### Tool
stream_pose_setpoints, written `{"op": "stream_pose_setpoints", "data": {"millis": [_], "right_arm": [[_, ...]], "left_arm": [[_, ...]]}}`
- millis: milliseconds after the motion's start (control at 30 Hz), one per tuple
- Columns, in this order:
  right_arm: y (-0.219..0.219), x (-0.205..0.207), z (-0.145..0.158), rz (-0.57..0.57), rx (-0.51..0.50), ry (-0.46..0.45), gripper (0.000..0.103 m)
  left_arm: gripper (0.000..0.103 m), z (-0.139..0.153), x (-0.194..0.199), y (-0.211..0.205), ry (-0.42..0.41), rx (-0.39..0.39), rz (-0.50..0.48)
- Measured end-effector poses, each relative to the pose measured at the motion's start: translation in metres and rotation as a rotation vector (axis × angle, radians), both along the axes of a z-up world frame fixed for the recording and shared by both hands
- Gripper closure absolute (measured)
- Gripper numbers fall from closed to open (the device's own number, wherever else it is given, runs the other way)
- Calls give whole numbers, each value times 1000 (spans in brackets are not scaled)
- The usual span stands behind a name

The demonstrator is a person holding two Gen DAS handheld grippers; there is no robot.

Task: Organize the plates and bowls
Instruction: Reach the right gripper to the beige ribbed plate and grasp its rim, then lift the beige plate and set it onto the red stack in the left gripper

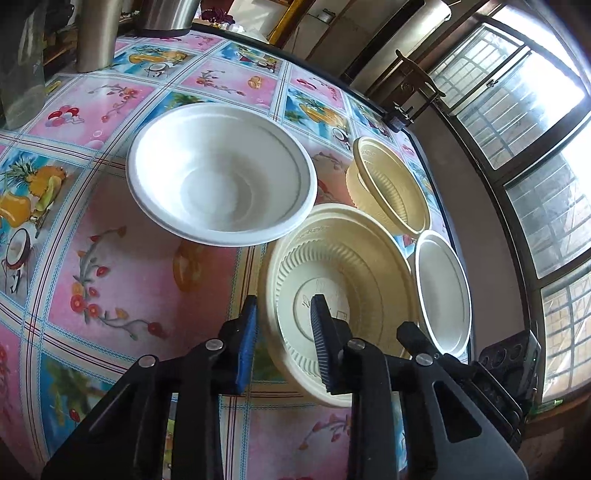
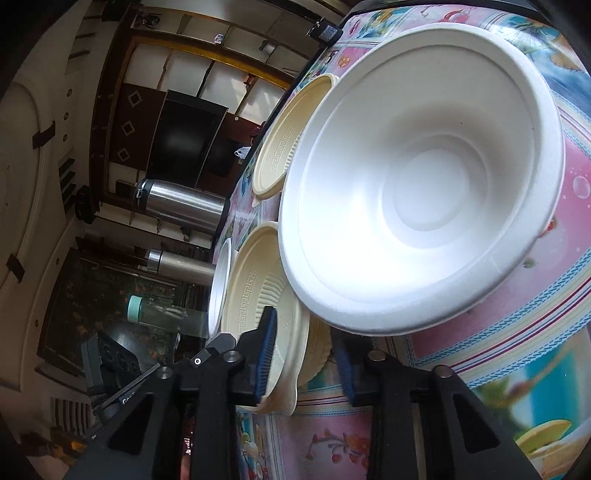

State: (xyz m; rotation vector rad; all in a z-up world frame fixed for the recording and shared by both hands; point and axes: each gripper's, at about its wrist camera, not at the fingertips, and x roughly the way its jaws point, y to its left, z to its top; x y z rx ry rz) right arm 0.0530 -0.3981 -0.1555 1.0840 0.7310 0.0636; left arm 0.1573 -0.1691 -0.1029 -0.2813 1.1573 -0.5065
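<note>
Because both my tools straddle the same rim, I begin with the cream plate (image 1: pixel 354 273), nearest to me on the table (image 1: pixel 122 280). My left gripper (image 1: pixel 284 343) has one blue pad over the ribbed well and one outside the edge, jaws apart, not yet pressing. My right gripper (image 2: pixel 306 354) stands the same way around the plate's near edge, jaws spread, gripping nothing. I judge this plate to be very light, thin pulp or plastic, stiff at the patterned rim but easy to bend, so I should pinch the rim gently. It is smooth and may slide on the glossy fruit-print cloth.

Left and a little farther stands the large white foam bowl (image 1: pixel 221 181), deep, matte, surely featherlight and easy to dent. At the right is a small white bowl (image 1: pixel 443 291), touching the plate. Farther right lies a cream ribbed bowl (image 1: pixel 391 184), which seems to sit on another dish. At the far edge stand steel flasks (image 1: pixel 96 33).
</note>
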Motion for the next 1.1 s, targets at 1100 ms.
{"op": "stream_pose_setpoints", "data": {"millis": [1100], "right_arm": [[73,-11,28,214,-140,-143,94]], "left_arm": [[94,12,-58,107,-71,-13,99]]}}
